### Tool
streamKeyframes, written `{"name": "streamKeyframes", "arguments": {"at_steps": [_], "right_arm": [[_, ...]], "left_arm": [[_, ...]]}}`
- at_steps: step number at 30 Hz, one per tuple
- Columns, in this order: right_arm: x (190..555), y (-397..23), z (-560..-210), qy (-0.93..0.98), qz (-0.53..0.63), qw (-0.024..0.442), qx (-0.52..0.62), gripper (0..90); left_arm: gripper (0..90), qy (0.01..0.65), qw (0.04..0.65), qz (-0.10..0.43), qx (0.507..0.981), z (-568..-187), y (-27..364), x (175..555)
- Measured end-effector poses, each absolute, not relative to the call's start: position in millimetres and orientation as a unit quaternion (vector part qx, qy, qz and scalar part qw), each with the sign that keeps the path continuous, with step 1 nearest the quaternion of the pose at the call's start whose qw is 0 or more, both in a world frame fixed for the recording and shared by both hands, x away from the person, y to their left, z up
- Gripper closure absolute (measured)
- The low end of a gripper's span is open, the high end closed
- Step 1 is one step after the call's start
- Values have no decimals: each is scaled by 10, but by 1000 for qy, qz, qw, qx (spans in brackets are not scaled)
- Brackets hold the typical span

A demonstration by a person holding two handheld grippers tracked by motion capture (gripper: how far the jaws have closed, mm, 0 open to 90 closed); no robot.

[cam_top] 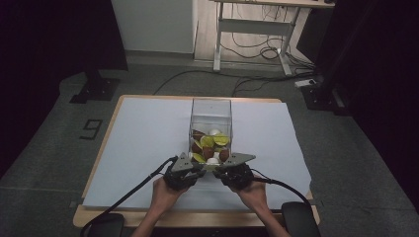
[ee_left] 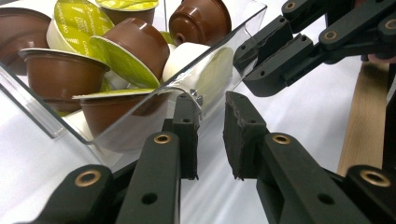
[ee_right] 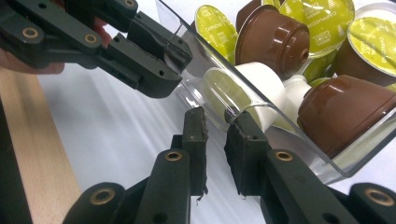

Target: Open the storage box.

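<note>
Left tongs (ee_left: 210, 135) and right tongs (ee_right: 215, 149), both clenched on the near wall of a clear box (cam_top: 211, 111) of capsules (cam_top: 211, 143), seem set to shift it; next needs both hands moving together.

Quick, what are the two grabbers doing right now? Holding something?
Left gripper: closed on the near rim of the clear box of coffee capsules.
Right gripper: closed on that same rim, beside the left one.

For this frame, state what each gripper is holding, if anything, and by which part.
Both the left gripper and right gripper pinch the near wall of the clear box of coffee capsules, one toward each near corner.
</note>
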State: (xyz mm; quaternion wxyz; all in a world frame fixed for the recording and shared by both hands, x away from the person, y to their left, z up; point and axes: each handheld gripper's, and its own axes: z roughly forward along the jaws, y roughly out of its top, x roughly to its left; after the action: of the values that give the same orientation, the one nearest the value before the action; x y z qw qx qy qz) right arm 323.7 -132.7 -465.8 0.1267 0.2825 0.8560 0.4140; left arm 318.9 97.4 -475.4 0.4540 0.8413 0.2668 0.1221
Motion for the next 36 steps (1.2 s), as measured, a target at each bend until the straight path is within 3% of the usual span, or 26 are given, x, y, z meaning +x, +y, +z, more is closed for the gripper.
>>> {"name": "streamKeyframes", "arguments": {"at_steps": [36], "right_arm": [[3164,-1681,-4664,862,394,123,295,721]], "left_arm": [[683,282,426,126,850,-4790,1410,3100]]}}
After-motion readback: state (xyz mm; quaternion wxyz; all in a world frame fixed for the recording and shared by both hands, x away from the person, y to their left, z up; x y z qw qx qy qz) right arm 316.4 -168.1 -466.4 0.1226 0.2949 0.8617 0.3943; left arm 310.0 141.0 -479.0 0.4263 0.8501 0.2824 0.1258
